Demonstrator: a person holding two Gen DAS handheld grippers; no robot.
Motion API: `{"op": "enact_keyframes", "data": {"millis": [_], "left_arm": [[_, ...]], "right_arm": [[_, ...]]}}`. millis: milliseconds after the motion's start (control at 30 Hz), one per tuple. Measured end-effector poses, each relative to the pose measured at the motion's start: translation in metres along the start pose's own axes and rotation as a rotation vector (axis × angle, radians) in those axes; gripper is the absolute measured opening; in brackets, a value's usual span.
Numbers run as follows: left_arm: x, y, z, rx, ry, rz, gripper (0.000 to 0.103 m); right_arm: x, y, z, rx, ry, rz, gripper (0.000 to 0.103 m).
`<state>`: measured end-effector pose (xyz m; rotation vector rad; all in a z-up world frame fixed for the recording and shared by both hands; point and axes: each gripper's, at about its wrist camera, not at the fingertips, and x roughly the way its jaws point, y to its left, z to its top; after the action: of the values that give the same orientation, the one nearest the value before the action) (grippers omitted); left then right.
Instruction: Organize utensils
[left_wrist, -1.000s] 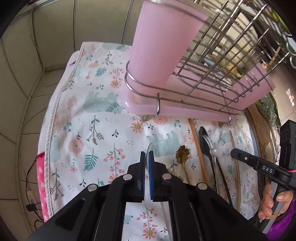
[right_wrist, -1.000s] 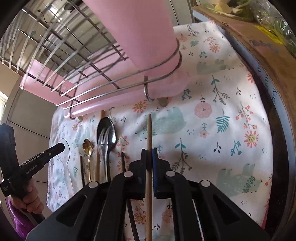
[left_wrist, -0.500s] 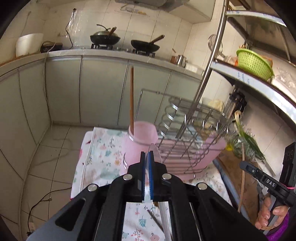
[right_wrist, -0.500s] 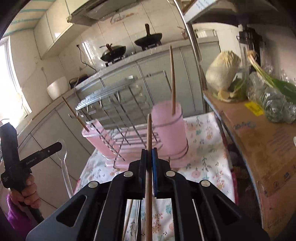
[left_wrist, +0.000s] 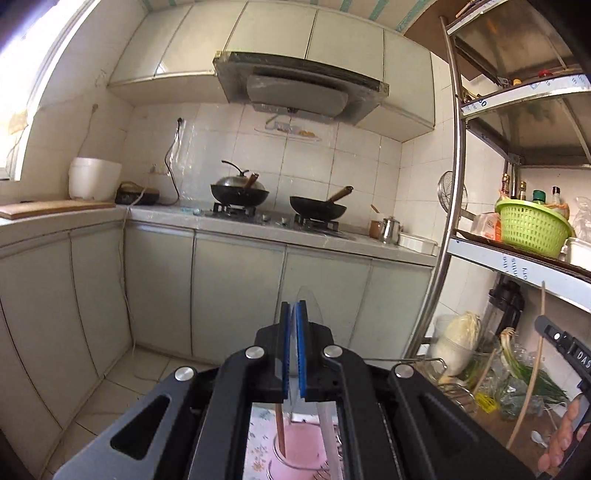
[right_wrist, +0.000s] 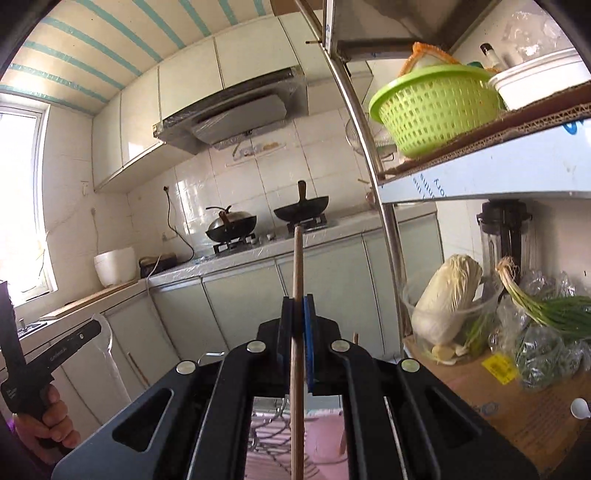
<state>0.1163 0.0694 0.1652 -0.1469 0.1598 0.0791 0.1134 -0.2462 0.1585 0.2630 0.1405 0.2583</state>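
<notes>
Left hand-held gripper clamped on a clear plastic spoon — pink cup below, one wooden chopstick inside.

pink cup: mostly hidden behind the left tool's body, cut by the bottom edge
clear spoon: bowl barely visible
wooden chopstick: lower end cut off
dish rack: only slivers show

Left gripper: near level, jaws clamped.
Right gripper: near level, jaws clamped.
Hands: wrapped round each grip handle.
</notes>
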Motion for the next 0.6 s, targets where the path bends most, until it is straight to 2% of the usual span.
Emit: {"op": "enact_keyframes", "data": {"millis": [167, 333, 600], "left_arm": [[0.024, -0.015, -0.010, 0.081, -0.085, 0.070, 0.002], [0.042, -0.027, -0.037, 0.158, -0.125, 0.122, 0.003], [0.048, -0.035, -0.072, 0.203, -0.099, 0.123, 0.003]], "right_arm": [[0.024, -0.003, 0.008, -0.022, -0.094, -0.020, 0.006], [0.040, 0.000, 0.000, -0.078, -0.158, -0.048, 0.006], [0.053, -0.008, -0.030, -0.095, -0.133, -0.065, 0.006]]}}
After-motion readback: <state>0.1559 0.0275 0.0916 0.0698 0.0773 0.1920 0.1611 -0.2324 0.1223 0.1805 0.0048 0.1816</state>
